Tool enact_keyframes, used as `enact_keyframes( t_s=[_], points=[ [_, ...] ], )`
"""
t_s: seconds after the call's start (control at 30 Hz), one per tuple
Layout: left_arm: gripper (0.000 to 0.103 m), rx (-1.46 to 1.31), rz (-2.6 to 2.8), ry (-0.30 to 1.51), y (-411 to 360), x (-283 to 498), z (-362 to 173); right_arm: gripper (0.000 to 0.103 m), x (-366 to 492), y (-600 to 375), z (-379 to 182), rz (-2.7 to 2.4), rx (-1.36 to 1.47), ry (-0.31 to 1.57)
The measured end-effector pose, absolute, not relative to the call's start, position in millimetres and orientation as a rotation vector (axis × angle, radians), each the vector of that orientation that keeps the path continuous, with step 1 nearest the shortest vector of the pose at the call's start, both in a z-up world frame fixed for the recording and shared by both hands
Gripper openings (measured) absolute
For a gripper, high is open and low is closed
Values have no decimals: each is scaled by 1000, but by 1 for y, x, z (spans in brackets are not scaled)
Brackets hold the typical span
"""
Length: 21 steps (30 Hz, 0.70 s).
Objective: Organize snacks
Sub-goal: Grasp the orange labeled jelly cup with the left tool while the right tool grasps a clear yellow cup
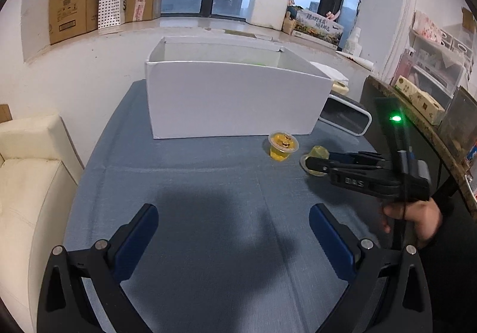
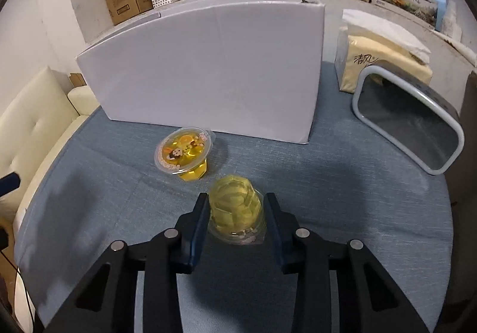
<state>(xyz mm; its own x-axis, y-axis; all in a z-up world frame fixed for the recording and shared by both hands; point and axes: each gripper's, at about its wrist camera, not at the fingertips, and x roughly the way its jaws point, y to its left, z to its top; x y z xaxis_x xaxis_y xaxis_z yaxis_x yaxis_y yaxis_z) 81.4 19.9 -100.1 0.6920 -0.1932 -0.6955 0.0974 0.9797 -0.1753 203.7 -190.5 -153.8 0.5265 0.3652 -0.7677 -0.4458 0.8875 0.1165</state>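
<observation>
Jelly cup (image 2: 237,212) on its side, clamped between right tongs (image 2: 237,213).

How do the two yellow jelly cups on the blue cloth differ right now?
The upright jelly cup stands free in front of the white box, printed lid up; the tipped jelly cup lies on its side, bottom toward the box, between the right gripper's fingers. Both hold yellow jelly.

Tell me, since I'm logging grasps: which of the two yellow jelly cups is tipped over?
The jelly cup between the right tongs lies tipped, base toward the white box. The other jelly cup stands upright, printed lid up, untouched.
</observation>
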Motion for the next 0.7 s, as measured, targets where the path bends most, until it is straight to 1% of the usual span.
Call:
enact_keyframes(
  t_s=[0.2,0.4,0.7],
  points=[
    [103,-112,-192,804,-1,113,-105,40,179,-213,-132,516,-49,837],
    [103,-47,-221,816,-41,153,-115,40,141,-248,-103,534,32,783],
    [103,-39,-199,855,-67,210,-138,40,100,-290,-85,504,102,730]
  ],
)
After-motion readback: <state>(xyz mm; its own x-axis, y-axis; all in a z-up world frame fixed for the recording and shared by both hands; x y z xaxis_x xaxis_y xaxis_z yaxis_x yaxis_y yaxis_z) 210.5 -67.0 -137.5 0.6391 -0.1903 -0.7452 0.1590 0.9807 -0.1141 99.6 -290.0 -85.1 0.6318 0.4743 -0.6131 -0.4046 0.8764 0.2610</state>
